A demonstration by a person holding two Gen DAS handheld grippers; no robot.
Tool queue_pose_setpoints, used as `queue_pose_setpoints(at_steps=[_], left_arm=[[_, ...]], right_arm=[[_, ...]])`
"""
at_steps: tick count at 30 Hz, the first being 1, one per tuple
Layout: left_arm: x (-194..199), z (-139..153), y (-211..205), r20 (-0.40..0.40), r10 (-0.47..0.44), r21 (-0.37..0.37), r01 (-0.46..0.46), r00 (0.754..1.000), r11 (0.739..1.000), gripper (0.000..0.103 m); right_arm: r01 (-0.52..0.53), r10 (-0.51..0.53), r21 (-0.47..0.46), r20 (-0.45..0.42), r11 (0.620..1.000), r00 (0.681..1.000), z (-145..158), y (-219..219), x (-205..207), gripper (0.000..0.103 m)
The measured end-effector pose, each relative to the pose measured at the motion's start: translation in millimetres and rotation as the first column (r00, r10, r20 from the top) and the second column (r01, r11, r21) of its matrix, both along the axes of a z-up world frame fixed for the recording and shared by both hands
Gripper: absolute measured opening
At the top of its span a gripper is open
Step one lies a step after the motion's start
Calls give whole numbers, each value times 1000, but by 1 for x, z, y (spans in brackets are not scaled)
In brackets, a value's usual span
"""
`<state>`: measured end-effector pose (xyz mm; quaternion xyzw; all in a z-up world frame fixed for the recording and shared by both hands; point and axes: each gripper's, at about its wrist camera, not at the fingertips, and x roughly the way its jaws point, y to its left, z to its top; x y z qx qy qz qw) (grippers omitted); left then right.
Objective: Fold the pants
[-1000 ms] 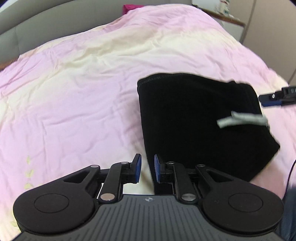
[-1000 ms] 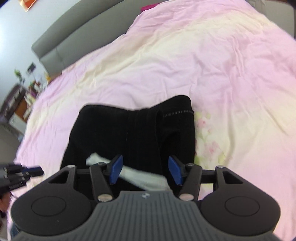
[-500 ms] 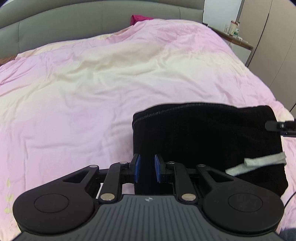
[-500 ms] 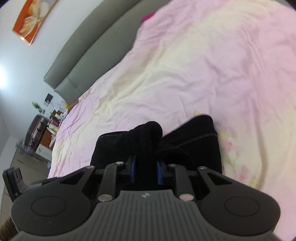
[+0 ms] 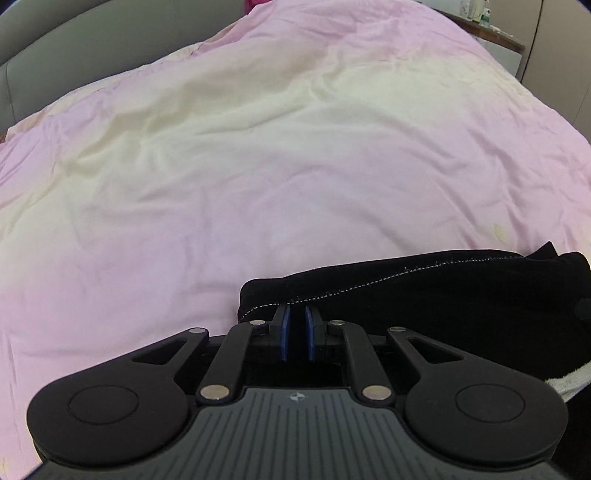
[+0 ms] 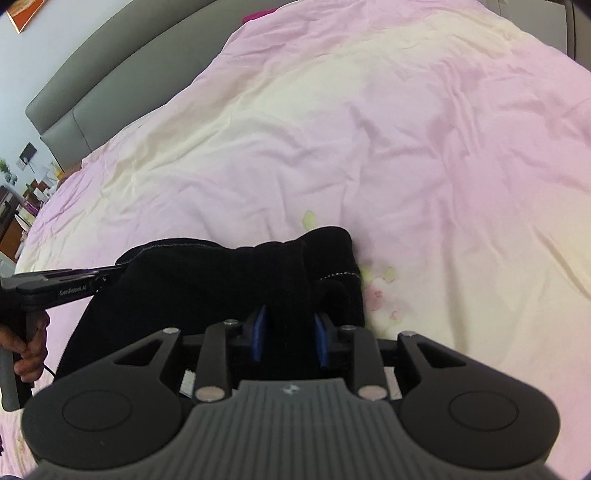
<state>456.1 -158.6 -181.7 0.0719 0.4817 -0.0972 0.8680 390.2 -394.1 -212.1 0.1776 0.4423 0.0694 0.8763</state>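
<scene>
Black pants [image 5: 443, 295] lie folded on the pink bed cover [image 5: 295, 166], with a stitched hem along their far edge. My left gripper [image 5: 296, 321] sits at the hem's left corner with black cloth between its blue pads; its jaws are closing. In the right wrist view the pants [image 6: 207, 280] bunch up into a thick fold. That fold fills the gap of my right gripper [image 6: 289, 332], whose jaws are opening slightly. The left gripper [image 6: 110, 275] shows there too, at the pants' left edge. A white strip [image 5: 565, 380] pokes out at the right.
The wrinkled pink and cream bed cover [image 6: 406, 147] stretches far beyond the pants. A grey headboard [image 6: 110, 81] runs along the back. A person's hand [image 6: 33, 347] holds the left gripper's handle. Cluttered shelves [image 6: 22, 192] stand at far left and a nightstand [image 5: 491, 33] at far right.
My right gripper went from open over the pants to gripping a bunched fold. My left gripper sank with the hem corner, so the pants now lie low and flat before it.
</scene>
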Motion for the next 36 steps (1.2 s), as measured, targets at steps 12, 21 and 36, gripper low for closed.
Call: queue_pose_setpoints(at_steps=[12,21,36], left_arm=[[-88,61,18,70,-64,-6,64,995,998,16],[-140,52,24,31,-7,19,6,1000,1000,48],[-112,19,67,-104,50,-269,-77,993,960,76]], right_arm=[[-58,63,-122,45,991,997,47,17,-57,38],[-70,82,-168,65,983,994,41,32,-102,56],[-7,20,139,-90,990,996,-9,-20,-54,68]])
